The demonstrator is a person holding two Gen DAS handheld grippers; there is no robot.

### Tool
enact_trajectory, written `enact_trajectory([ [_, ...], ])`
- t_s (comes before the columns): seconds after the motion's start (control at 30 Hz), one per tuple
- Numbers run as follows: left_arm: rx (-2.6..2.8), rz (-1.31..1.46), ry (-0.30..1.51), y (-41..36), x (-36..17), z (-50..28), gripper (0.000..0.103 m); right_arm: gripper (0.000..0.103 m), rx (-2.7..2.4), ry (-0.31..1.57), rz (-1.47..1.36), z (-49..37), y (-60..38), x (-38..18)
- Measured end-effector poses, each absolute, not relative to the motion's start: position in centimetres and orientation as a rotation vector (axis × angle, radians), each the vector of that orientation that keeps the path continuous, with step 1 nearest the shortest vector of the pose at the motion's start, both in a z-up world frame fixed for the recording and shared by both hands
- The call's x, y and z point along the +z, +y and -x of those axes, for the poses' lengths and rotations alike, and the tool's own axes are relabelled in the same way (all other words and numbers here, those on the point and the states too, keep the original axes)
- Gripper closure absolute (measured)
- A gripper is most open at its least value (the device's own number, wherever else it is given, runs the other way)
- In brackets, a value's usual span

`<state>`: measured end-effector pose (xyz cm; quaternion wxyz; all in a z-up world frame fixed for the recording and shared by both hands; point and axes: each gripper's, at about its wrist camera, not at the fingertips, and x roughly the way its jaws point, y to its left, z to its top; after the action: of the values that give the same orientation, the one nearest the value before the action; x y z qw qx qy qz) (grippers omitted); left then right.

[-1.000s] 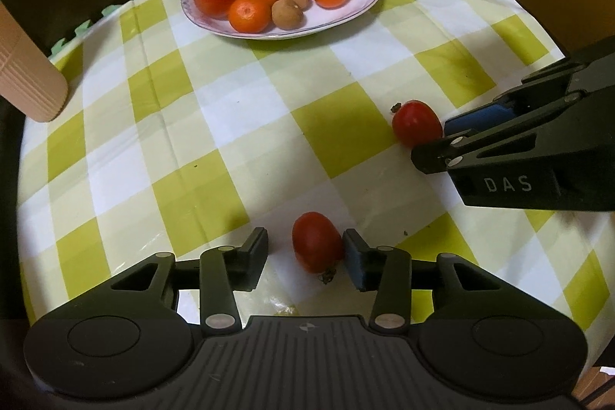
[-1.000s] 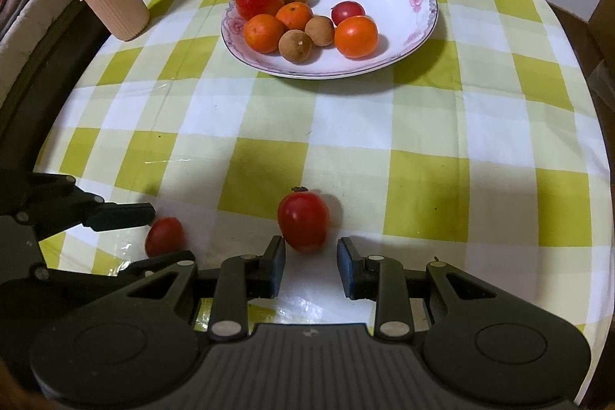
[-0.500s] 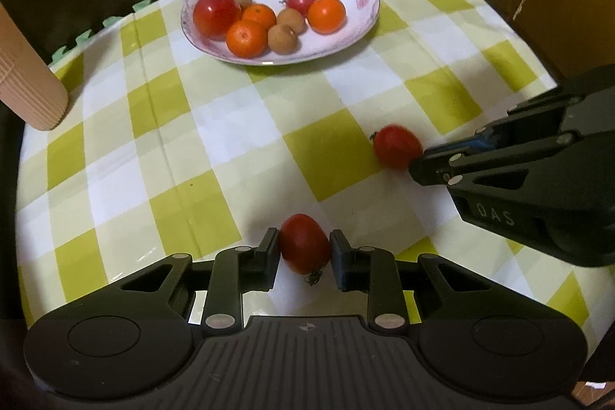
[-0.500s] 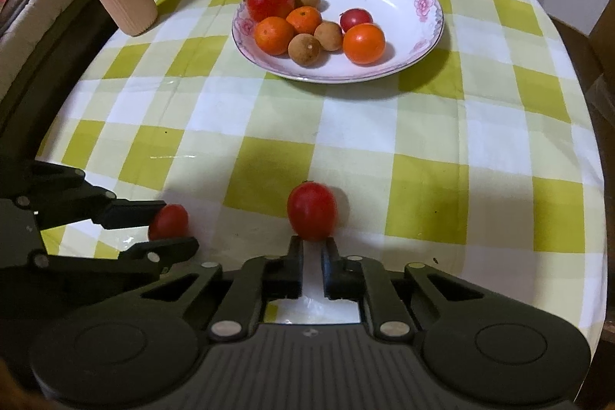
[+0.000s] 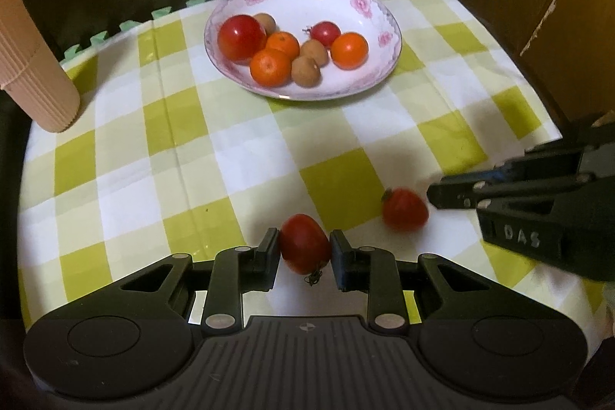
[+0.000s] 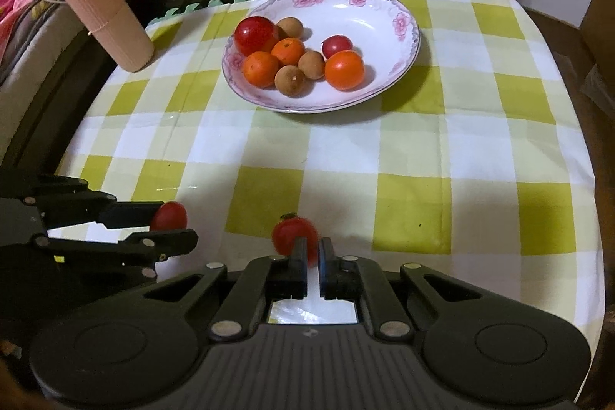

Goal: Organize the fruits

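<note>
Left gripper point(image 5: 304, 252) is now clamping its tomato point(image 5: 305, 248), having closed from wide a second ago. Right gripper point(image 6: 312, 252) has snapped together empty — its tomato point(image 6: 294, 237) is sitting loose at twelve o'clock of the tips. Plate point(image 5: 378, 72) is waiting beyond; a regrasp seems needed.

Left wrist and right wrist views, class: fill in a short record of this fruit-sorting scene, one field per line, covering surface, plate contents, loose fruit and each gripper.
surface: table under a green and white checked tablecloth
plate: flowered white plate at the far side, holding eight fruits: red, orange and brown ones
left gripper: shut on a red tomato
right gripper: shut, empty
loose fruit: a second red tomato on the cloth just beyond the right gripper's tips
other: ribbed pink cylinder lying at the far left edge
</note>
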<state>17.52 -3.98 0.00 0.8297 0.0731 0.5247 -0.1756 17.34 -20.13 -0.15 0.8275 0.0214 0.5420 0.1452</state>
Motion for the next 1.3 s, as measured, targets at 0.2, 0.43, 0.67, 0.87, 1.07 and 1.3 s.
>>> enact_trajectory([
  [0.2, -0.36, -0.155, 1.129, -3.6, -0.4, -17.5, 0.067, 0.096, 0.303, 1.171, -0.061, -17.6, -20.2, -0.6],
  [0.43, -0.341, -0.127, 1.148, -1.7, -0.9, -17.2, 0.063, 0.094, 0.39, 1.156, -0.056, -17.6, -19.3, 0.4],
  [0.67, -0.337, -0.116, 1.146, -1.7, -1.1, -17.5, 0.055, 0.079, 0.482, 1.188, 0.02, -16.7, -17.4, -0.6],
  [0.87, -0.342, -0.101, 1.16, -1.7, -1.4, -17.8, 0.048, 0.079, 0.533, 1.185, 0.034, -16.2, -17.0, 0.1],
  [1.07, -0.325, -0.133, 1.18, -2.2, -2.4, -18.3, 0.053, 0.079, 0.573, 1.196, 0.054, -15.9, -16.6, 0.1],
  [1.3, -0.313, -0.136, 1.18, -2.2, -2.7, -18.6, 0.053, 0.078, 0.61, 1.207, 0.076, -15.7, -16.1, -0.1],
])
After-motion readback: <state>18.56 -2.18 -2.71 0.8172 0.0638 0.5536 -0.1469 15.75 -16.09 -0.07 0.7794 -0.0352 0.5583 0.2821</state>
